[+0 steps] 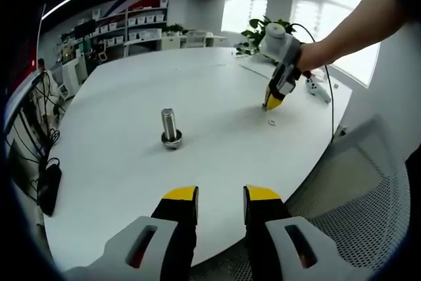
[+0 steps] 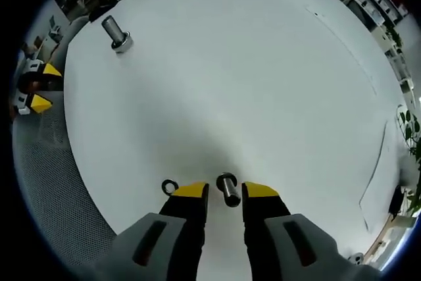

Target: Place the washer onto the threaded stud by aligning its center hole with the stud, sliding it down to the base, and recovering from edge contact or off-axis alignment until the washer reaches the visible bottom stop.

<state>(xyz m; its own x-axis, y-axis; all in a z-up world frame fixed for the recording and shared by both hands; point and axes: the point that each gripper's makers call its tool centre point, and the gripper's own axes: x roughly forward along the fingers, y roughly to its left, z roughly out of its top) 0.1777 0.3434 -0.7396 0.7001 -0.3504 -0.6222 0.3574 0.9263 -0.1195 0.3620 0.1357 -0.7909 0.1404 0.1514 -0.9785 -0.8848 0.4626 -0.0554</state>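
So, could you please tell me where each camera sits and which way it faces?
Left gripper view: on the left gripper, low at the table edge, facing the stud; own jaws and an arm show.
Right gripper view: on the right gripper, looking down at the table by the washer; own jaws show.
Shared: stud, washer, table, each other's gripper.

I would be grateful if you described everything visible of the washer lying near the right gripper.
The washer is a small dark metal ring with an open centre hole. It lies flat on the white table, just left of the right gripper and its left fingertip. Whether it touches the fingertip is unclear. It is not on a stud; in the left gripper view it is a tiny ring.
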